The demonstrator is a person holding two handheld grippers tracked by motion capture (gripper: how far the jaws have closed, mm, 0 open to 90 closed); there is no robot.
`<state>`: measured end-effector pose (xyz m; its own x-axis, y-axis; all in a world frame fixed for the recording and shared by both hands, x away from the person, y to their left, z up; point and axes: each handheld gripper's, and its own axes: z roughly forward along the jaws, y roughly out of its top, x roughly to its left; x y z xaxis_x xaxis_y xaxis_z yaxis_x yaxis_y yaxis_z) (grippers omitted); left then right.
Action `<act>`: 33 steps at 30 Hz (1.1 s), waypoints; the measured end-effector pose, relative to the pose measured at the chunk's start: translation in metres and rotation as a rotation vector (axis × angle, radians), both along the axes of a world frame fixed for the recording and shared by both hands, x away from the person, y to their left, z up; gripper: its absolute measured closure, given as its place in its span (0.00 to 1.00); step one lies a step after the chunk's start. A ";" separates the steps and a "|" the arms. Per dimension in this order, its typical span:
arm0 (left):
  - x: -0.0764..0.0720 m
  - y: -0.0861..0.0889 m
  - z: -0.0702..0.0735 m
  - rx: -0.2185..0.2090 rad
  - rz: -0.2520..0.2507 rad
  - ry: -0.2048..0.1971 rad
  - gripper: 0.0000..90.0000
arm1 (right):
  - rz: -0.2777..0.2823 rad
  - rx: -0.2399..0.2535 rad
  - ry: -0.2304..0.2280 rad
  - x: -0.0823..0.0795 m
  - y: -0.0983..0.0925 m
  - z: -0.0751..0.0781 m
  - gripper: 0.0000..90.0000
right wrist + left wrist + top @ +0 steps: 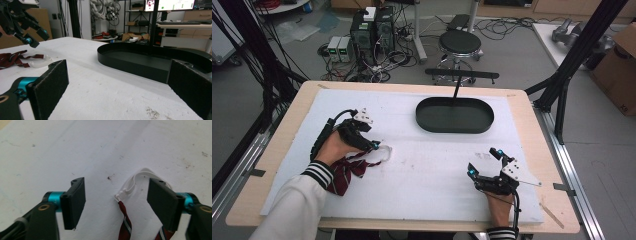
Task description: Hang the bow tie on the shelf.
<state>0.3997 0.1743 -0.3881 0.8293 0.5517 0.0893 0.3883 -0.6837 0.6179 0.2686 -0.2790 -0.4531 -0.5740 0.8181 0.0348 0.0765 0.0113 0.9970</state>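
**Left gripper over the tie's white loop**

The left gripper [374, 145] hangs over the left half of the white mat [422, 175], tipped down toward the tie [347, 170]. Its jaws stand apart and press on nothing. In the left gripper view the tie's white loop [136, 181] lies flat on the mat between the two black pads [75, 202], nearer the right-hand pad, whose edge covers part of it. Whether that pad touches the loop I cannot tell. The dark red striped band [125, 222] runs from the loop's clasp toward the bottom of that view.

In the high view the tie lies crumpled beside the left hand [334, 147], with the red cloth under the wrist and white sleeve [297, 205], and the loop stretched out to the right of the gripper's tips.

The right gripper [484, 162] rests low near the right front corner of the mat, well apart from the tie. Its jaws are spread wide with nothing between them; in the right gripper view the pads [50, 85] frame bare mat and the black oval tray [140, 60].

The tray [455, 116] sits at the far middle of the mat, well apart from both grippers. The mat covers a wooden table [277, 150].
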 end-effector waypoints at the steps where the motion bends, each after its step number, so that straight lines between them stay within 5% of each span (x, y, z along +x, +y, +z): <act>1: 0.001 -0.001 -0.001 0.002 -0.004 0.010 0.39 | 0.000 0.001 0.001 0.000 0.000 0.000 0.03; 17: 0.013 -0.011 -0.019 0.112 0.002 0.120 0.55 | 0.004 0.011 0.007 0.000 -0.001 0.000 0.03; 33: 0.015 -0.016 -0.025 0.147 0.018 0.179 0.67 | 0.003 0.017 0.008 0.001 -0.001 0.000 0.03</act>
